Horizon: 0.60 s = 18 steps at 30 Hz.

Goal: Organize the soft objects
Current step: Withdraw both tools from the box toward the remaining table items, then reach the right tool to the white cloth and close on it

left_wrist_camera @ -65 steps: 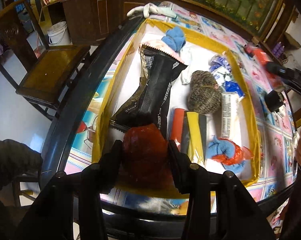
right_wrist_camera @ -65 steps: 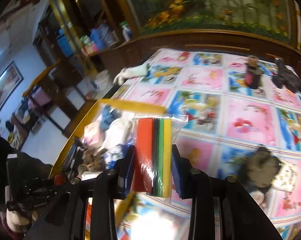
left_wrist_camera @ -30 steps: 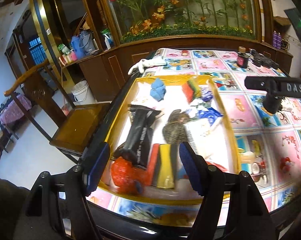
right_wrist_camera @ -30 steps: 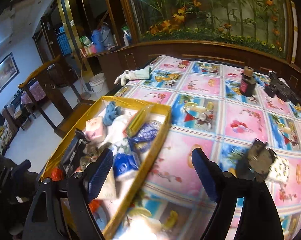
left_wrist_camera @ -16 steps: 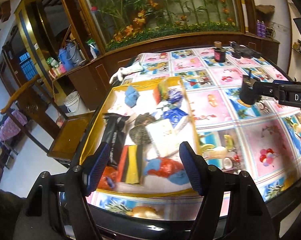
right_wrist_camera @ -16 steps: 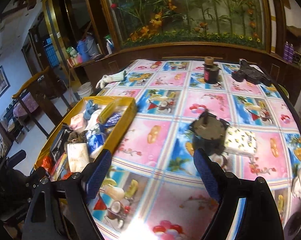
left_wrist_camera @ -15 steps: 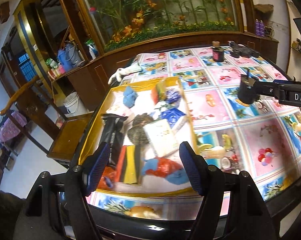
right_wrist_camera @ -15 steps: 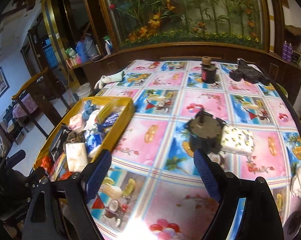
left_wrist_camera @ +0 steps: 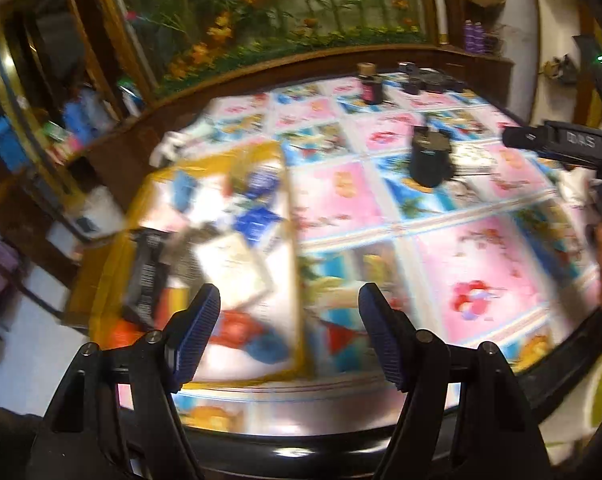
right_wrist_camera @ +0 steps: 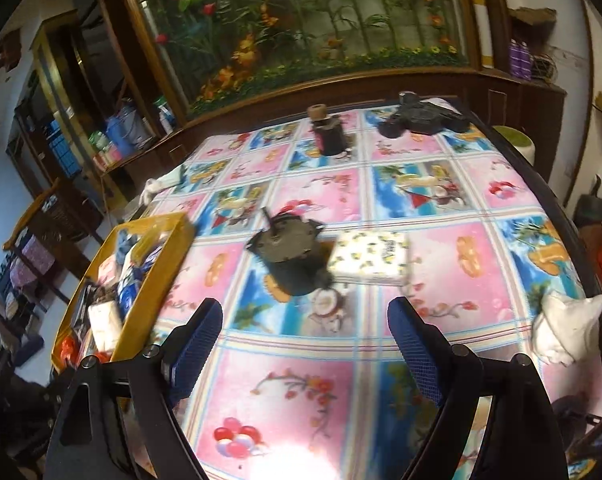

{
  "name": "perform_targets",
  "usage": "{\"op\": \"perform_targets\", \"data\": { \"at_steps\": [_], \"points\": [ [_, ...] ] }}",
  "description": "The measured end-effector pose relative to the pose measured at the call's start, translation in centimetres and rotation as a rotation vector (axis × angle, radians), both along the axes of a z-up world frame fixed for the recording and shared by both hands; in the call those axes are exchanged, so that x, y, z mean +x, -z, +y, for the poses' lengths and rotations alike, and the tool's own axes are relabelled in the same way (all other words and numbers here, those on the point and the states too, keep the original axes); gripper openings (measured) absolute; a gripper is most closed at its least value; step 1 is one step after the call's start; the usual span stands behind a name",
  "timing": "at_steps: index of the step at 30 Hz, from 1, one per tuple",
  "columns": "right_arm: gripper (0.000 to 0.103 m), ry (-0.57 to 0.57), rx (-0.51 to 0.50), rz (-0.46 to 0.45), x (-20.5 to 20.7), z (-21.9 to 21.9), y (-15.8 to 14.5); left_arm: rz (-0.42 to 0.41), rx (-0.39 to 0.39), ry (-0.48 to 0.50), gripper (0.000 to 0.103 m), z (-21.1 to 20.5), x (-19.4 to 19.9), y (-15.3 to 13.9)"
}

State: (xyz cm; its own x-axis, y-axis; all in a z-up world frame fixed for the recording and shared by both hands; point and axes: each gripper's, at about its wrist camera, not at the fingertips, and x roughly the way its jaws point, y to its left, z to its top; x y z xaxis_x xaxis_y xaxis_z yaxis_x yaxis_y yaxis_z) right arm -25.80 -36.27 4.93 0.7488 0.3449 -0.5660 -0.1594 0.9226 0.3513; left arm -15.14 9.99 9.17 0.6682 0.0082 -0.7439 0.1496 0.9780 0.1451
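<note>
In the left wrist view the left gripper, spread and empty, has swung right off the yellow-rimmed tray of soft goods, while the right wrist view shows the right gripper, likewise empty since dropping its coloured packet, now facing the lemon-print tissue pack, likely next.

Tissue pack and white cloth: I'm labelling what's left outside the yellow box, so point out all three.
Tissue pack (right_wrist_camera: 371, 258), right wrist view, top face.
White cloth (right_wrist_camera: 565, 326), right wrist view, middle.
Yellow box (right_wrist_camera: 141, 304), right wrist view, near wall.

Only legible text was "DAS", white letters on the black bar of the right gripper, left wrist view; other print too blurred
</note>
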Motion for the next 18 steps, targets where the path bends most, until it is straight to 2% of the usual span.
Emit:
{"op": "perform_targets", "data": {
  "at_steps": [3, 5, 10, 14, 18],
  "points": [
    [0.085, 0.045, 0.031, 0.023, 1.1, -2.2, -0.1, 0.102, -0.162, 0.086, 0.071, -1.4, 0.7, 1.5],
    [0.086, 0.071, 0.046, 0.051, 2.4, -3.5, 0.0, 0.151, -0.213, 0.125, 0.071, -2.8, 1.0, 2.5],
    [0.086, 0.146, 0.091, 0.132, 5.5, -5.9, 0.8, 0.203, -0.242, 0.158, 0.071, -5.0, 1.5, 4.3],
    [0.085, 0.198, 0.024, 0.147, 7.8, -5.9, 1.2, 0.233, -0.262, 0.15, 0.071, -4.7, 2.0, 5.2],
    [0.084, 0.22, -0.029, 0.156, 10.6, -4.0, 1.7, 0.258, -0.306, 0.138, 0.071, -3.9, 2.4, 5.7]
  ]
}}
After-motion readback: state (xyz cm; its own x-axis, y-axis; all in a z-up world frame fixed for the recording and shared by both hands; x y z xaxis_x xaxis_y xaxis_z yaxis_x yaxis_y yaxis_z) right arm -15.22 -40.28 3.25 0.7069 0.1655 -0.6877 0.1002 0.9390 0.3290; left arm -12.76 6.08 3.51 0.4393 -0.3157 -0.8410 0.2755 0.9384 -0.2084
